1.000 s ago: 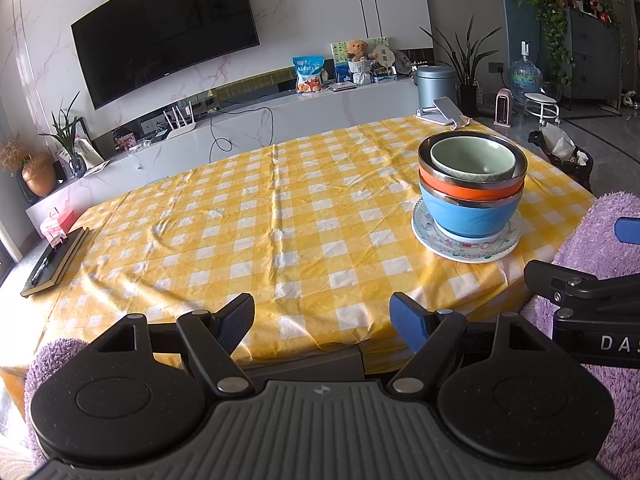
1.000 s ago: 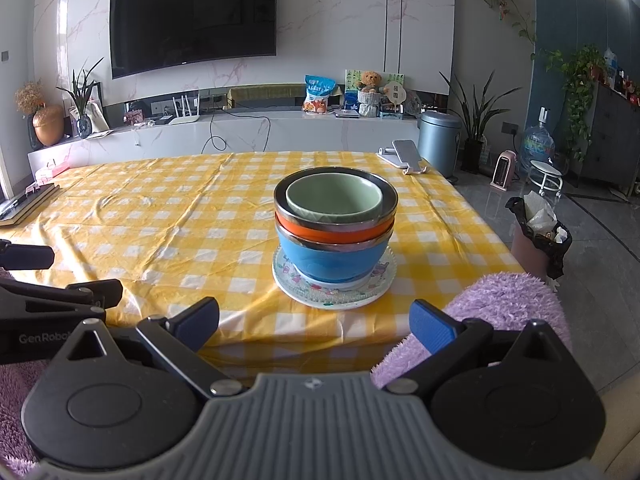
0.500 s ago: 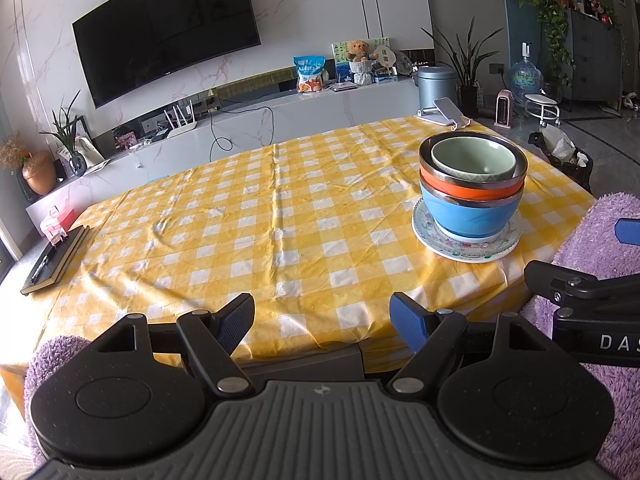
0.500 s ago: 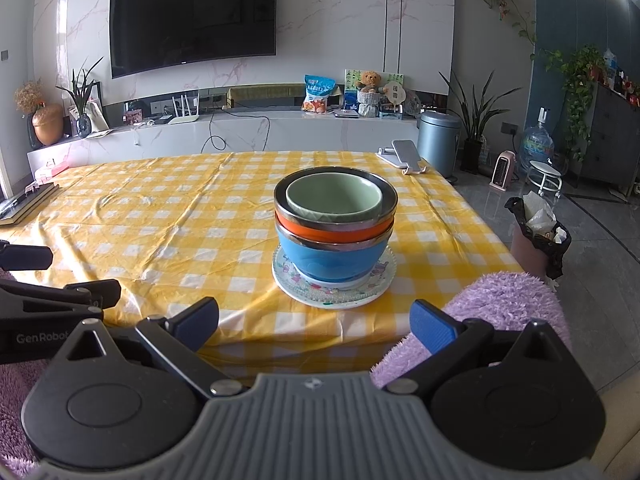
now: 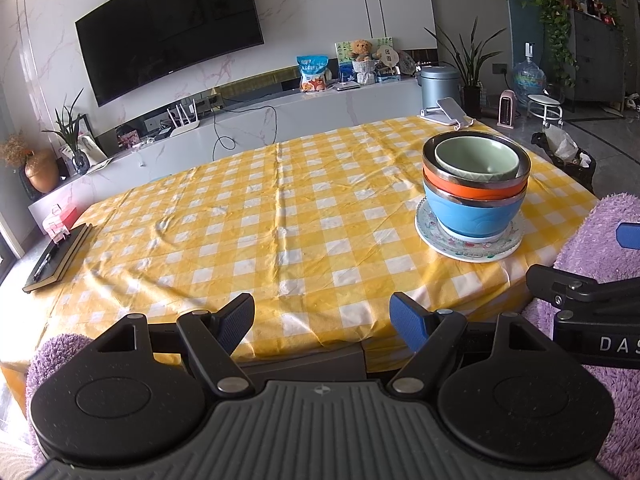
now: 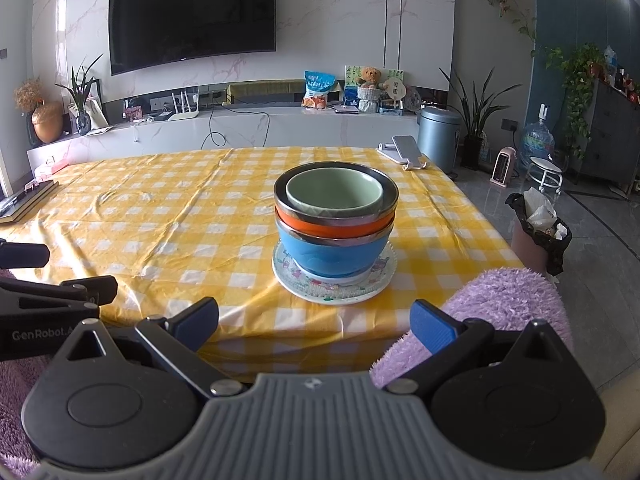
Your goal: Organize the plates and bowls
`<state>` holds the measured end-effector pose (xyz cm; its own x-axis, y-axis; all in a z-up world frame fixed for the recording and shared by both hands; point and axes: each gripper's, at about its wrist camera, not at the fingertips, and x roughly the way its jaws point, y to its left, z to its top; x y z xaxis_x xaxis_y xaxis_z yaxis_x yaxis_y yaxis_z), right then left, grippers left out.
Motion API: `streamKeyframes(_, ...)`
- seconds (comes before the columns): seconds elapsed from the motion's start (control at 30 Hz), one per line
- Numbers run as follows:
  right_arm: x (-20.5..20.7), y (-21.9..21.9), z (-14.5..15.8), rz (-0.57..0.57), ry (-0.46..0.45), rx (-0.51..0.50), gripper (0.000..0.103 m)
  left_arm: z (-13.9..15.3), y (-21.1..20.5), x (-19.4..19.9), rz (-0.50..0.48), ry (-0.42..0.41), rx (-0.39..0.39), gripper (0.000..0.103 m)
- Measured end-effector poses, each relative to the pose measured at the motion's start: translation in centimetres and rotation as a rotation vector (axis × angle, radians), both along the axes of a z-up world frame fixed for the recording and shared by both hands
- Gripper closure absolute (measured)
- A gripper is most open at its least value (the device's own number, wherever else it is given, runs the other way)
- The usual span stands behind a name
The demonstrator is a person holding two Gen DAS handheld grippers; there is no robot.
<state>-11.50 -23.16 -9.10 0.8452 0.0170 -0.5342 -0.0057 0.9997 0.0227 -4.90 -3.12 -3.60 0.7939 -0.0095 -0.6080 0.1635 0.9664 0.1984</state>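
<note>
Yellow-checked cloth covered the bench [image 5: 280, 216]. On it, near the right front corner, stood one stack: a green bowl [image 6: 335, 195] nested in an orange bowl [image 6: 332, 222], that in a blue bowl [image 6: 332, 254], all upright on a patterned plate [image 6: 334, 284]. No other plate or bowl showed on the cloth in either view. Judgement: gathering and nesting looked complete, or nearly so; what could be left is moving the stack elsewhere, and no target place was visible.

Left tongs [image 5: 322, 318] stood apart, nothing between them, at the near bench edge, well left of the stack. Right tongs [image 6: 316, 322] likewise stood apart and empty, near the stack but not touching it. A book [image 5: 58, 258] lay at the far left edge.
</note>
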Motion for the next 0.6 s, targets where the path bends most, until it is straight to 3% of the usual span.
streamKeyframes(0.6, 0.15, 0.02, -0.20, -0.001, 0.013, 0.000, 0.003, -0.04, -0.11, -0.15, -0.002, -0.009, -0.006, 0.013)
